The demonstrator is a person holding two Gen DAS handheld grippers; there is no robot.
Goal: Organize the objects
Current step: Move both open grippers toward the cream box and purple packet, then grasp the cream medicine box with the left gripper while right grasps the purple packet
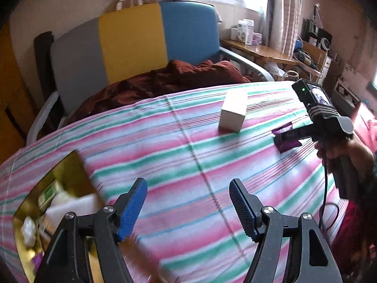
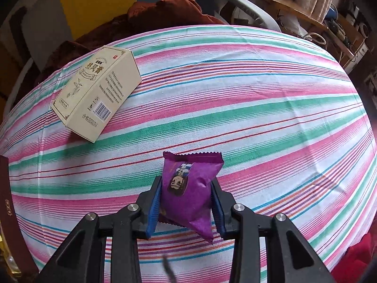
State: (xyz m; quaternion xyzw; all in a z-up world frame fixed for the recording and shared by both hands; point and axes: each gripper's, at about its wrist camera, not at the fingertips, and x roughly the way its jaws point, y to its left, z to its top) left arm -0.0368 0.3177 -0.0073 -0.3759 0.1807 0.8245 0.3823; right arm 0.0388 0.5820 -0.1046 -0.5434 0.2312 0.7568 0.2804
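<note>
Two views give us the same striped cloth (image 2: 235,108), a woven sheet in bands of pink, green, white and thin red and blue lines, stretched smooth over a broad flat surface with one faint seam running across it. Beyond its far edge we see a crumpled dark red blanket (image 1: 165,80), soft and deeply folded, lying against a padded chair back (image 1: 132,40) in grey, yellow and blue panels. Further back a bright window with pale curtains stands above a wooden shelf (image 1: 259,52) crowded with small boxes. On the cloth a cream cardboard box (image 2: 96,94) rests, a long carton with printed characters and a barcode on its faces. Our right gripper (image 2: 187,202) is clenched on a purple snack packet (image 2: 188,188), a glossy, puffed foil pouch with zigzag crimped ends and a small printed figure; the ribbed blue pads press its two sides, and in the left wrist view it sits low at the cloth, near the box. Our left gripper (image 1: 188,202) is released, its ridged blue pads spread apart over bare cloth with nothing between them. At the lower left of that view we make out a shiny gold tin (image 1: 47,202) holding blurred items we cannot identify.
</note>
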